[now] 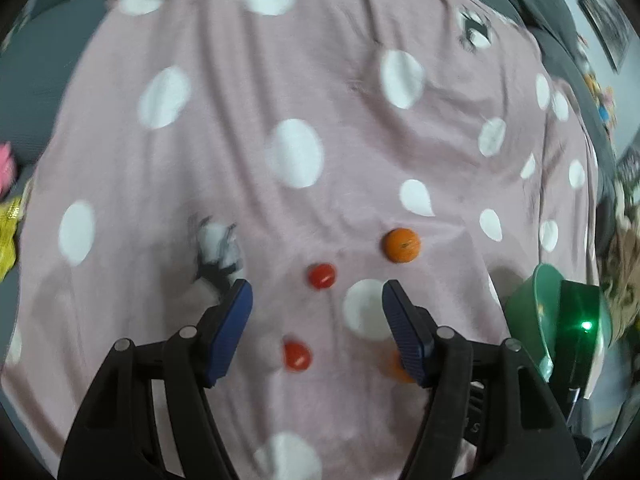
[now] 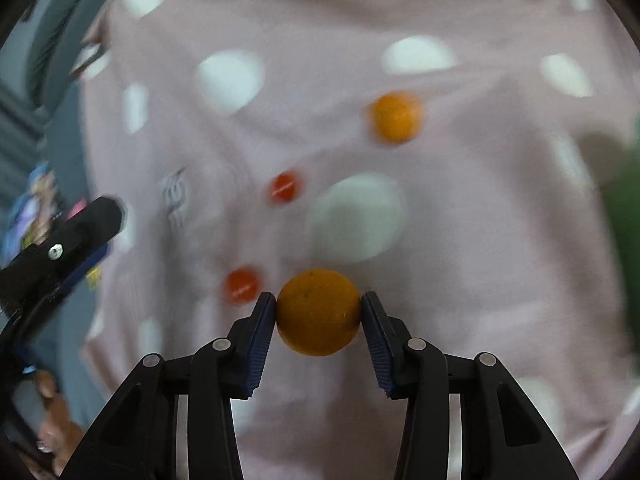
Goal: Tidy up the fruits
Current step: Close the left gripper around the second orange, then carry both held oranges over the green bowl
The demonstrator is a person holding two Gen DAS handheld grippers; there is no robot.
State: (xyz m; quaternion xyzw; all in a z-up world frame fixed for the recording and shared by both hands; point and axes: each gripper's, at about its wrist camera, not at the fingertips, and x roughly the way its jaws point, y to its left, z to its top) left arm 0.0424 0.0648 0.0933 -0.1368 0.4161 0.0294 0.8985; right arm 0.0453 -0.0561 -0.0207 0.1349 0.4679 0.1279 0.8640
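While the left tool gapes, only the right tool view shows its clamped orange.

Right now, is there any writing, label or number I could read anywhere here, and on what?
None can be read.
Gripper body: one raised letter, perhaps "S", the rest hidden.
Red fruits: pale marks, too blurred to read.
Dark print on the spotted cloth: a smudge, not legible.
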